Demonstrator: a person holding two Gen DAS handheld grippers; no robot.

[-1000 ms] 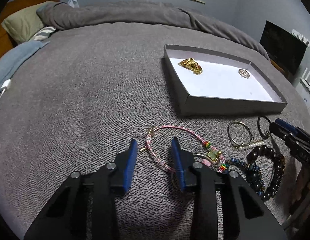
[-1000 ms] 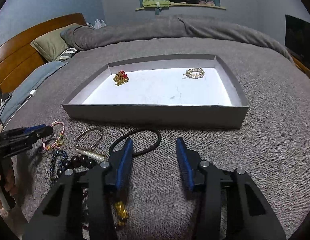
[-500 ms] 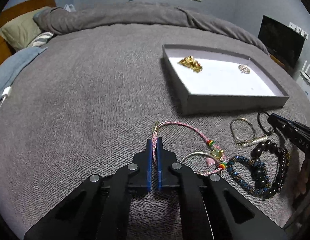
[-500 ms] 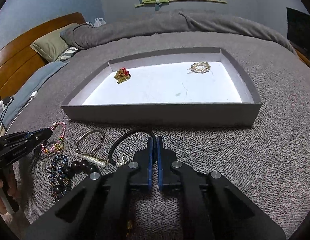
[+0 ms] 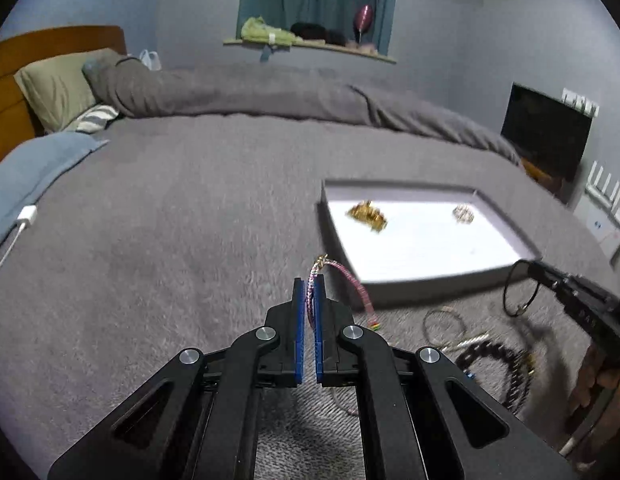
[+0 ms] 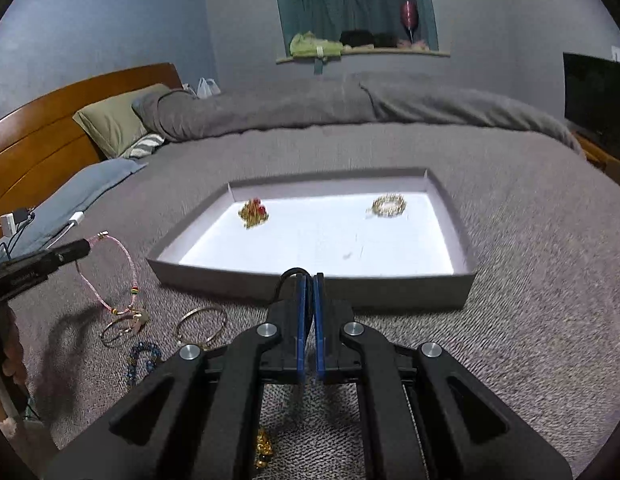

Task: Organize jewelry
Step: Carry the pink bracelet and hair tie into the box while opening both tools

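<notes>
My left gripper (image 5: pixel 310 284) is shut on a pink braided bracelet (image 5: pixel 352 282) and holds it lifted above the grey bed; it also shows in the right wrist view (image 6: pixel 121 276). My right gripper (image 6: pixel 309 280) is shut on a black cord loop (image 6: pixel 287 278), which hangs from it in the left wrist view (image 5: pixel 520 294). A grey tray with a white floor (image 6: pixel 462 236) lies just beyond, holding a gold and red piece (image 6: pixel 253 212) and a gold ring-shaped piece (image 6: pixel 389 205).
On the blanket lie a thin metal bangle (image 6: pixel 201 324), a blue bead bracelet (image 6: pixel 143 358), a dark bead bracelet (image 5: pixel 506 360) and a gold item (image 6: pixel 265 448) under my right gripper. A pillow (image 5: pixel 55 88) and white charger (image 5: pixel 26 216) lie at far left.
Both grippers closed from open, the left on the pink bracelet and the right on the black cord loop, and both have lifted their pieces off the blanket toward the tray.
</notes>
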